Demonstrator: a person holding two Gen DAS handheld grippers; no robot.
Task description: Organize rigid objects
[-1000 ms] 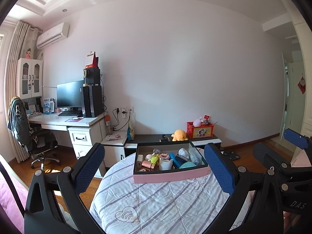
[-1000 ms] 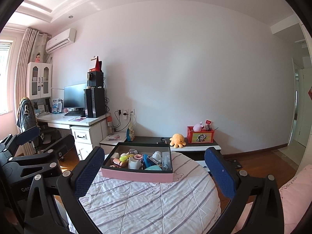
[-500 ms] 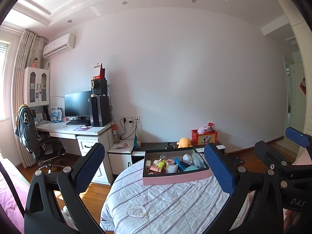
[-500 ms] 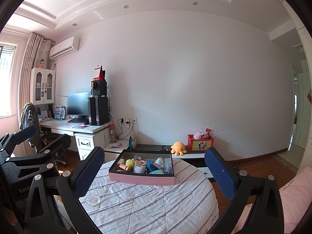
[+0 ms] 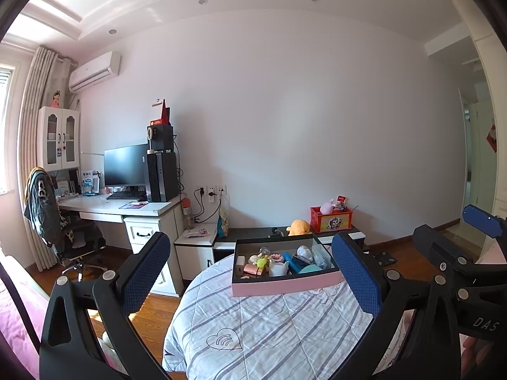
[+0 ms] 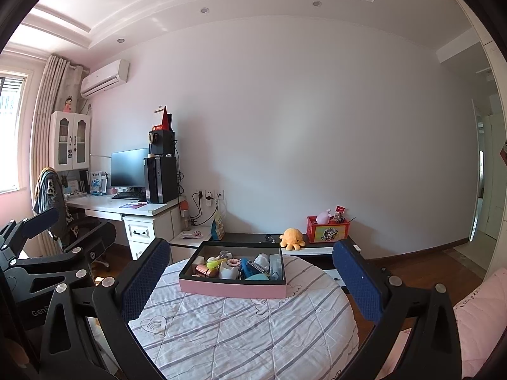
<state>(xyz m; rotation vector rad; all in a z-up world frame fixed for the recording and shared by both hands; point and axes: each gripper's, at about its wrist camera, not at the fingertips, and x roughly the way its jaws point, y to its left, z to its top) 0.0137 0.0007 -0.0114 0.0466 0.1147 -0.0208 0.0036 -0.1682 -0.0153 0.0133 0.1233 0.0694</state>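
A pink box (image 5: 286, 284) with a dark inside sits at the far side of a round table covered by a striped white quilt (image 5: 269, 326). It holds several small items: a white cup (image 5: 278, 268), a blue piece, a yellow-green toy and a teal lid. The right wrist view shows the same pink box (image 6: 233, 288) ahead. My left gripper (image 5: 250, 277) is open and empty, well short of the box. My right gripper (image 6: 250, 277) is open and empty too, and appears as a black frame (image 5: 459, 269) at the left view's right edge.
A white desk (image 5: 126, 209) with monitor and computer tower stands at the left, with an office chair (image 5: 57, 221) before it. Behind the table, a low dark cabinet carries a yellow plush (image 5: 298, 227) and a red box (image 5: 331, 220). Pink bedding lies at both lower corners.
Both grippers have pulled back and tilted up, so the table and pink box look smaller and lower in each view. Both stay open.
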